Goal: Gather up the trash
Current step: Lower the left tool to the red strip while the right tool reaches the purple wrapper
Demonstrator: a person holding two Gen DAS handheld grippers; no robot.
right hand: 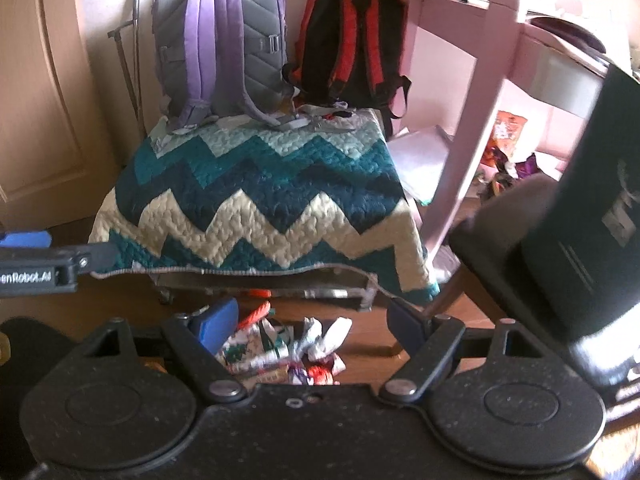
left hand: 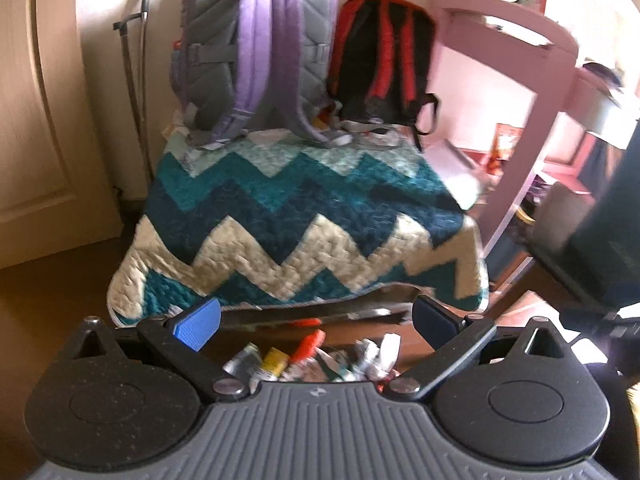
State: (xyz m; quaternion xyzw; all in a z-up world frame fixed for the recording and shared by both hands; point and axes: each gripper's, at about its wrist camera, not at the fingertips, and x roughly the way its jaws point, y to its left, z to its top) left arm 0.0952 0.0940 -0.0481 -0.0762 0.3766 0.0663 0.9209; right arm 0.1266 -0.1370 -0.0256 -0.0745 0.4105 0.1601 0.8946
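A heap of crumpled wrappers and small packets (left hand: 316,362) lies on the brown floor, low in the left wrist view, right under my left gripper (left hand: 316,320). That gripper is open, nothing between its blue pads. In the right wrist view the same trash pile (right hand: 288,350) sits on the floor between and below the fingers of my right gripper (right hand: 312,320), which is also open and empty. The left gripper's arm (right hand: 36,268) pokes in from the left edge of the right wrist view. An orange scrap (right hand: 259,293) lies under the covered furniture.
A zigzag teal and cream quilt (left hand: 296,224) drapes a low piece of furniture straight ahead, carrying a purple-grey backpack (left hand: 256,52) and a red-black backpack (left hand: 384,56). A pink desk (right hand: 476,92) stands to the right, a dark chair (right hand: 560,232) nearer right, a cream door (right hand: 36,92) left.
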